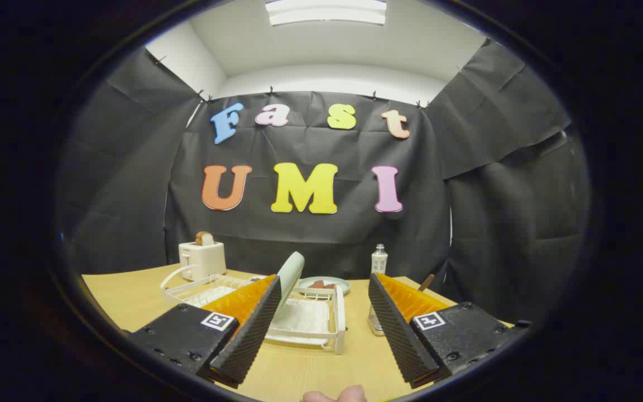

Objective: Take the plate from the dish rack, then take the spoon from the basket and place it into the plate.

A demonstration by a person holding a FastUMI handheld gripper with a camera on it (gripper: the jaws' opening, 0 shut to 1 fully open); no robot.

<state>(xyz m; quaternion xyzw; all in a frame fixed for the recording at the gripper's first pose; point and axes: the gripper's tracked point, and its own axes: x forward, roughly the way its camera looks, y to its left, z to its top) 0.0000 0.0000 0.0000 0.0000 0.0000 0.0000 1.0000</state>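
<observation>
Gripper (321, 318) fingers spread wide, holding nothing. Pale plate (289, 279) upright in white wire dish rack (321, 329), centre frame. Toaster (202, 258) left, clear bottle (379, 259) right, wooden table (126, 296).

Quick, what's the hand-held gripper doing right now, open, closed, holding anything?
Hand-held gripper: open, holding nothing; the plate stands in the dish rack just ahead, beside one finger.

A ceiling lamp (326, 11) is lighting the booth evenly and glaring white; the fisheye is bending the tabletop (132, 296) (edges dimming), and focus is staying sharp.
</observation>
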